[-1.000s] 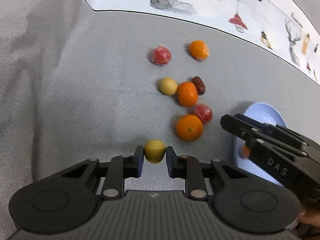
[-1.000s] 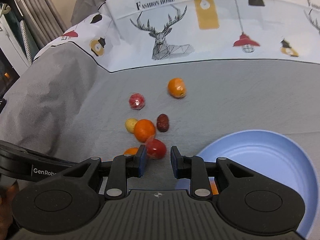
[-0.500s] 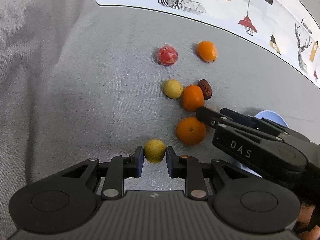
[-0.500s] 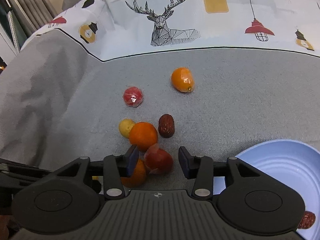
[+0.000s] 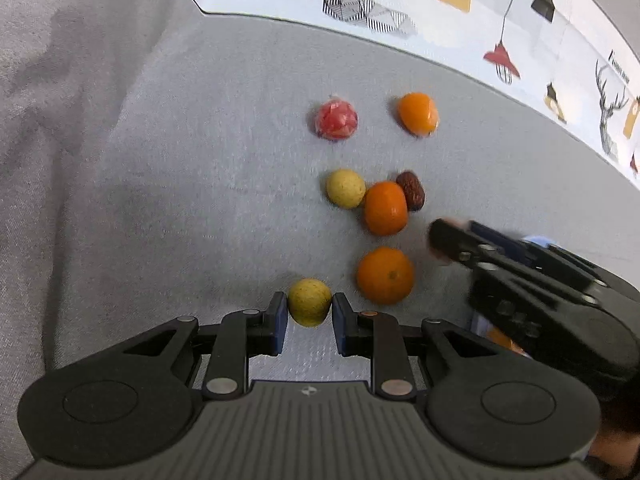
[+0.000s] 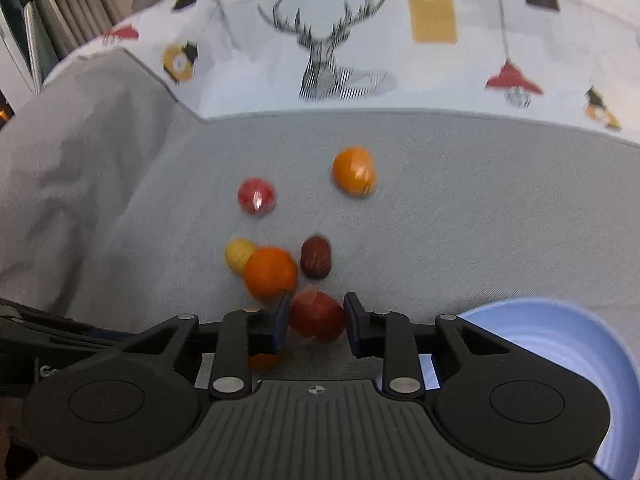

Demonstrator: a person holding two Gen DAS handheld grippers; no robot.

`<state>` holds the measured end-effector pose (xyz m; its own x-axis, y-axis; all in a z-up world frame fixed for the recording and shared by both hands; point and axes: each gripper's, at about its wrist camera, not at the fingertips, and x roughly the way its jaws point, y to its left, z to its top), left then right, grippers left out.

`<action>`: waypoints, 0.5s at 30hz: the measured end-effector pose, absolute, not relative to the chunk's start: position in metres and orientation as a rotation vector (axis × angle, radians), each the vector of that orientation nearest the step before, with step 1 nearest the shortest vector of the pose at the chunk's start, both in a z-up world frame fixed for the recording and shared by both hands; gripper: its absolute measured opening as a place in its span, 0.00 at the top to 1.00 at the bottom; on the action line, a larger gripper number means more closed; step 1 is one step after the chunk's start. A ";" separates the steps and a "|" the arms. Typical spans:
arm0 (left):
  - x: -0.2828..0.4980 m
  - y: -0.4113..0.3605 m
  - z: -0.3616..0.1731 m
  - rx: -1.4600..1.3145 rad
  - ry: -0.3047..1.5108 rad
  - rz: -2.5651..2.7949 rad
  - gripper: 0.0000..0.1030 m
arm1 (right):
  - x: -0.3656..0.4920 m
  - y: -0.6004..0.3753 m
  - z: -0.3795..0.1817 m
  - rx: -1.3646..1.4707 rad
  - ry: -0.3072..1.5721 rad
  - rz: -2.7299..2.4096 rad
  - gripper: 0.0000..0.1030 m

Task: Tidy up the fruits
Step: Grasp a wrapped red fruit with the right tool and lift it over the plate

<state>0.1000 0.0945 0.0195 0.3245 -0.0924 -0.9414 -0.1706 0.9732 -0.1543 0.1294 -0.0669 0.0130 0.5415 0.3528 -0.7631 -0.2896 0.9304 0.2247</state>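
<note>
Small fruits lie on a grey cloth. My left gripper is shut on a yellow-green fruit low over the cloth. An orange lies just right of it. Farther off are a second orange, a yellow fruit, a brown date, a wrapped red fruit and a wrapped orange fruit. My right gripper has its jaws around a wrapped red fruit, with a small gap at the right pad. The blue plate sits at the right.
The cloth's white printed border with deer and lamps runs along the far side. The cloth drapes down in folds at the left. The right gripper's body crosses the left wrist view's right side, over the plate.
My right gripper has moved forward from the plate to the fruit cluster, opened wider, and now brackets the wrapped red fruit. My left gripper has kept its hold on the yellow-green fruit.
</note>
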 end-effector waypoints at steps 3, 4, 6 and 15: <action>0.099 0.092 0.025 -0.244 1.211 0.057 0.75 | 0.122 -0.078 0.037 0.098 0.856 0.402 0.70; 0.099 0.091 0.026 -0.241 1.199 0.056 0.75 | 0.118 -0.083 0.045 0.100 0.839 0.407 0.70; 0.098 0.088 0.031 -0.237 1.172 0.049 0.75 | 0.111 -0.093 0.064 0.102 0.814 0.409 0.70; 0.087 0.074 0.043 -0.215 1.108 -0.001 0.75 | 0.068 -0.152 0.112 0.073 0.753 0.353 0.70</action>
